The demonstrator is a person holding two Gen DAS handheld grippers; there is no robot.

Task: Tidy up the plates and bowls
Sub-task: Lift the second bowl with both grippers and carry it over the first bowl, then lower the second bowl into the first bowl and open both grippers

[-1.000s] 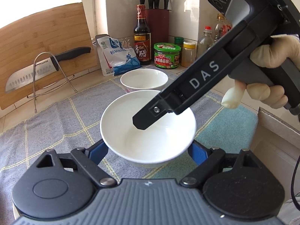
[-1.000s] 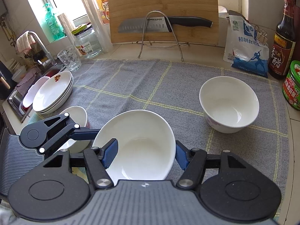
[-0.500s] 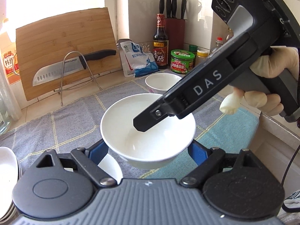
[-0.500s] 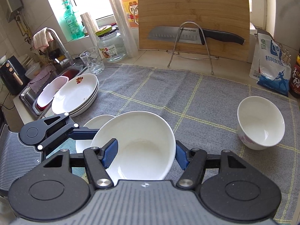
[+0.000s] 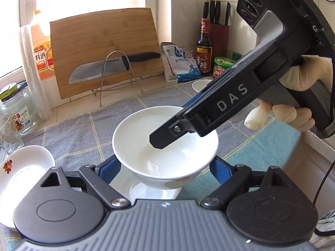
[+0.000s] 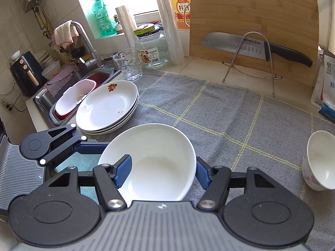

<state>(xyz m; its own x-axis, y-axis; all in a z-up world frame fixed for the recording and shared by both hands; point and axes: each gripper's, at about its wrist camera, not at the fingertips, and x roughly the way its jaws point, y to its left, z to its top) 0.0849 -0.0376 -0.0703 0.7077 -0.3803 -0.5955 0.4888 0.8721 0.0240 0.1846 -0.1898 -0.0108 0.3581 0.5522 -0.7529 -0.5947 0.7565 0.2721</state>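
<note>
A white bowl [image 5: 165,146] is held between both grippers above a second white bowl [image 5: 155,190] on the cloth. My left gripper [image 5: 165,169] grips its sides. My right gripper [image 6: 163,171] is shut on the same bowl [image 6: 155,163]; one right finger [image 5: 167,133] reaches inside over the rim. A stack of white plates [image 6: 106,106] sits to the left and also shows in the left wrist view [image 5: 23,175]. Another white bowl [image 6: 320,161] stands at the right, partly hidden in the left wrist view [image 5: 201,83].
A grey checked cloth [image 6: 209,108] covers the counter. A sink [image 6: 83,87] with a pink bowl lies at the left. A knife on a wire stand [image 6: 251,46], cutting board, glass jar [image 6: 152,46], drinking glass [image 6: 127,64] and bottles line the back.
Both grippers carried the bowl leftward across the cloth, away from the right-hand bowl. It now hangs above the second bowl beside the plate stack.
</note>
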